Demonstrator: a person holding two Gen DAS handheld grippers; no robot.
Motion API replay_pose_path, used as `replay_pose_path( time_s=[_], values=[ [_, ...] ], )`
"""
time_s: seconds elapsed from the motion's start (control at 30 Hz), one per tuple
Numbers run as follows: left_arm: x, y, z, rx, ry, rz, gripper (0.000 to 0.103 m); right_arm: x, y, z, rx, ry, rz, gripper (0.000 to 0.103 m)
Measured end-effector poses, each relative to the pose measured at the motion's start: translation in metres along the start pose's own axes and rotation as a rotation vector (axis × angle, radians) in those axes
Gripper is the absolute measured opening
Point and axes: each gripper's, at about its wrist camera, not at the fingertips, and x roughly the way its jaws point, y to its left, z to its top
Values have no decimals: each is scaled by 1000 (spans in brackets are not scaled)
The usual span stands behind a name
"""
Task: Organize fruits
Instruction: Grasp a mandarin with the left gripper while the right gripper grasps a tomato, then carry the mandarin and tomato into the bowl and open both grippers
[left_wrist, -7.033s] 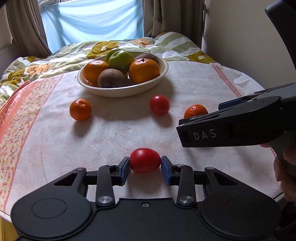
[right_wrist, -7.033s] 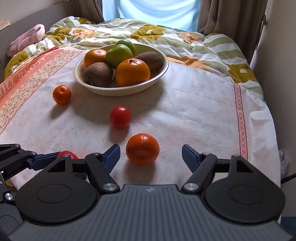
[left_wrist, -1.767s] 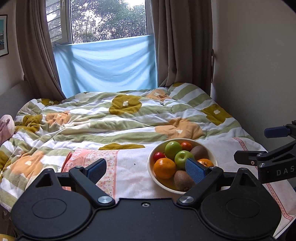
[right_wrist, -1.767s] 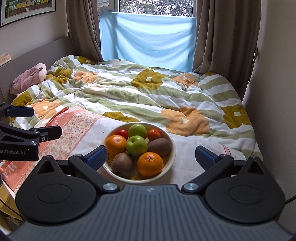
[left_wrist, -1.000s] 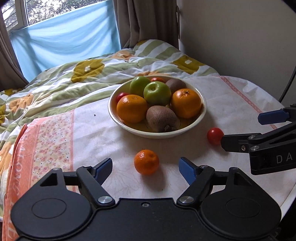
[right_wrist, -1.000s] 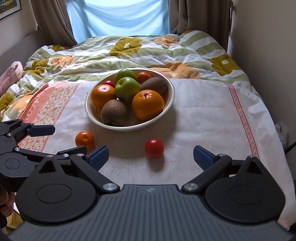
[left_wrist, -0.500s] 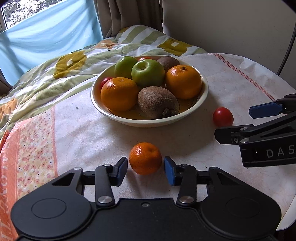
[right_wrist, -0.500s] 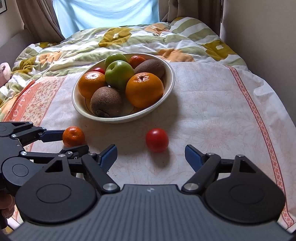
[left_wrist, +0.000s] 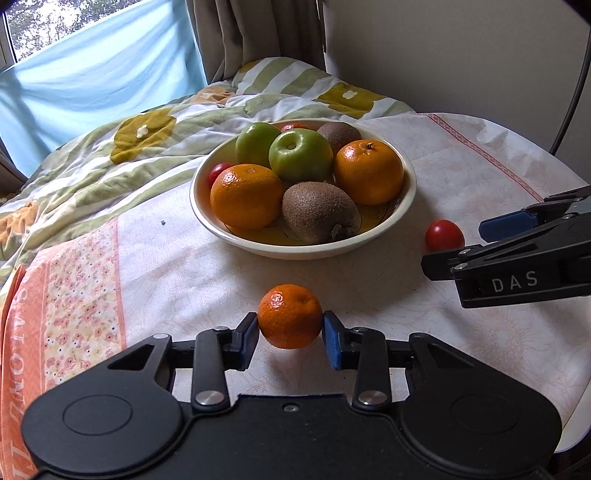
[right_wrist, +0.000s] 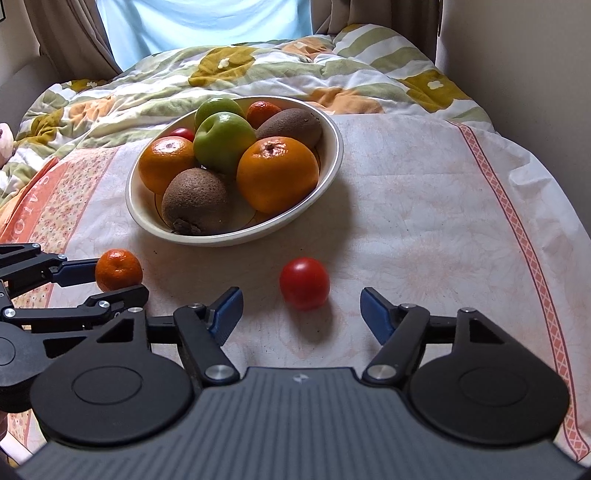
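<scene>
I see a dimpled, slightly shiny rind on the small mandarin (left_wrist: 290, 315), and matt blue rubbery pads (left_wrist: 248, 336) on my left tool (left_wrist: 290, 339), whose body is matt black plastic with bright metal rivets. The tomato (right_wrist: 304, 282) is smooth and glossy. The kiwi (left_wrist: 320, 212) looks rough and fuzzy in a glazed cream bowl (left_wrist: 404, 206). Soft printed cloth covers the desk (left_wrist: 166, 266).

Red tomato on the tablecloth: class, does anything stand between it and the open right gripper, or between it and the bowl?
Nothing visible does. The tomato lies just ahead of the open right gripper, with only bare tablecloth up to the bowl.
</scene>
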Motion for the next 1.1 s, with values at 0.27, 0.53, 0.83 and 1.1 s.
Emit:
replay_pose_path(
  time_s=[0.27,0.53,0.83,1.1],
  values=[
    [-17,5,2,-20,-21,29,41,8,1,5,-18,-1,13,73],
    [-29,5,3,-61,-45,45,41,10,0,7,-50,-1,19,61],
    [-47,3,1,-113,-53,67,41,-2,-6,9,-55,-17,53,46],
    [-79,-9,14,-155,-103,103,41,-43,-12,22,-80,-67,98,46]
  ],
)
